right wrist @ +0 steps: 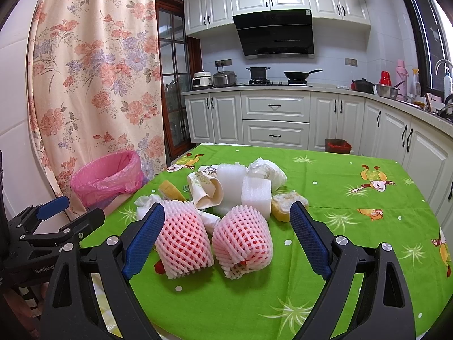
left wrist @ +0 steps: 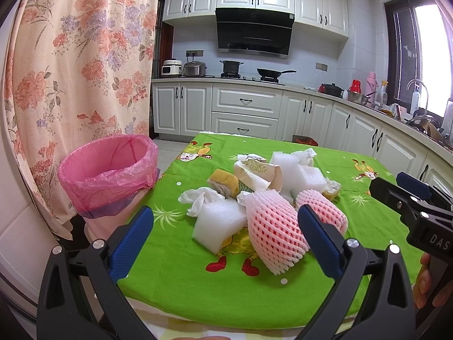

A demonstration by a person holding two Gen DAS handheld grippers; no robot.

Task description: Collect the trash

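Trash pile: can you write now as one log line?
left claw open | right claw open | trash pile untouched | pink-lined bin beside table

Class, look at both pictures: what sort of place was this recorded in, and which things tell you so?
Most likely a home kitchen. A range hood hangs over a stove with a wok, white cabinets line the walls, and a rice cooker sits on the counter.

Your left finger pad [left wrist: 320, 240] covers part of the nearer foam net [left wrist: 271, 232]; the bin's [left wrist: 109, 170] base and inside stay out of sight.
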